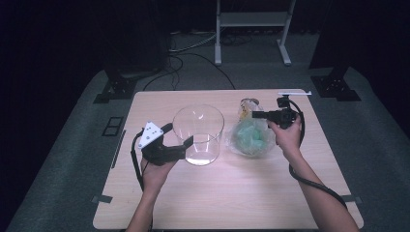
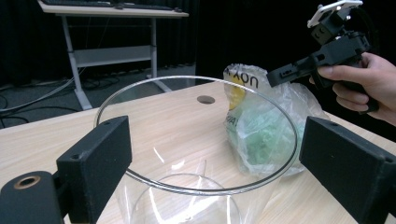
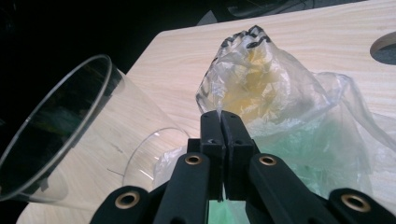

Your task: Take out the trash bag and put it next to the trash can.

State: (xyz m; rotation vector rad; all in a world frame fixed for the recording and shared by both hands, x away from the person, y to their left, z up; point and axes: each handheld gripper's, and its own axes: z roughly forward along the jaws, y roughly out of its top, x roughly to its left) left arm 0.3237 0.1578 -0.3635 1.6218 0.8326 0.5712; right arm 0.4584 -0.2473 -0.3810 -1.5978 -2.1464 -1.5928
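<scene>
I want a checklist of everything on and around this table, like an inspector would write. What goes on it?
Surface: pale wooden table, with a round hole near its far edge.
Job's things: clear round container standing upright; clear plastic bag with green and yellow contents lying beside it.
Clutter: nothing seen.
Tongs: left tongs open, one jaw on each side of the container, not pressing it; right tongs shut, with a thin bit of bag film pinched at the tips.
Cables: a black cable trails from the right tongs; more cables lie on the floor behind.
Surroundings: grey floor, dark curtains, a white metal stand.
</scene>
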